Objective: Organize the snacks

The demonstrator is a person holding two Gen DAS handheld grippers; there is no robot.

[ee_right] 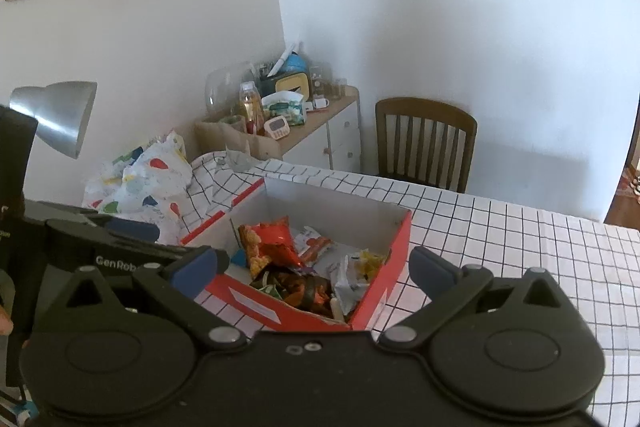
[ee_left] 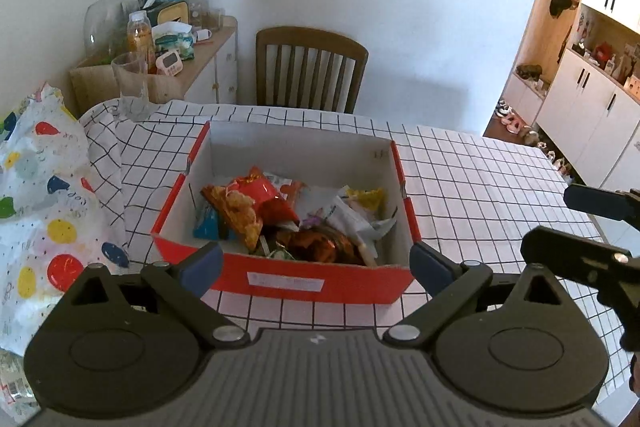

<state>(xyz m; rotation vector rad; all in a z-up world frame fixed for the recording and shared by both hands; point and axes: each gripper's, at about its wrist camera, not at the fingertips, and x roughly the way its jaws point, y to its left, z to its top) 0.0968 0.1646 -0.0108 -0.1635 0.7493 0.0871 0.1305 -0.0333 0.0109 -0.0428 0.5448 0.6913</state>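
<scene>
A red cardboard box [ee_left: 304, 281] with a white inside stands open on the checked tablecloth [ee_left: 480, 179]. Several snack packets lie in it: an orange-red chip bag [ee_left: 248, 203], a blue packet [ee_left: 206, 223], white wrappers [ee_left: 348, 215] and a yellow one [ee_left: 366, 197]. My left gripper [ee_left: 316, 263] hangs open just before the box's near wall, nothing between its fingers. My right gripper [ee_right: 316, 265] is open and empty too, at the box's [ee_right: 384, 267] near right corner, above the chip bag [ee_right: 272, 243]. In the left wrist view the right gripper's fingers [ee_left: 560, 251] show at the right edge.
A balloon-patterned bag [ee_left: 44, 211] lies left of the box on bunched cloth. A drinking glass [ee_left: 130, 83] stands at the table's far left. Behind are a wooden chair [ee_left: 310, 67], a cluttered side cabinet [ee_left: 208, 67] and a silver lamp [ee_right: 56, 115]. White cupboards [ee_left: 592, 107] line the right.
</scene>
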